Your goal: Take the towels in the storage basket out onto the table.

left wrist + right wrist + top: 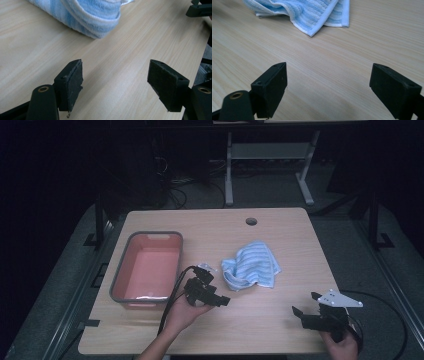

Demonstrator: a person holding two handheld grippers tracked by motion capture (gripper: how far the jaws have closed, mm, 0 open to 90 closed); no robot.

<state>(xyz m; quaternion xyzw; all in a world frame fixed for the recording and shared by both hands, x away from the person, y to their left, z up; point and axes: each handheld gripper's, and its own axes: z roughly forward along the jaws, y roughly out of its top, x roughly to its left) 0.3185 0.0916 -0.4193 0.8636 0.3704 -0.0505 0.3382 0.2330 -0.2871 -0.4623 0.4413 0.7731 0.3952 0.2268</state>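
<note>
- My left gripper [218, 299], held in an upturned hand [187, 312], hovered low over the pale wooden bench [280, 255], fingers [72, 82] wide and empty.
- My right gripper [303, 310] sat near the bench's front right corner, fingers [273, 87] spread wide, empty.
- The crumpled blue-and-white striped towel [251, 266] lay mid-bench, beside the grey-rimmed pink plastic tub [148, 268].

Left gripper [115, 82] jaws spread wide with nothing between them, over bare light wood table [120, 57]; blue-and-white striped towel [85, 15] bunched on the table beyond the jaws, not touching them; other gripper [198, 10] farther off, right of the towel.
</note>
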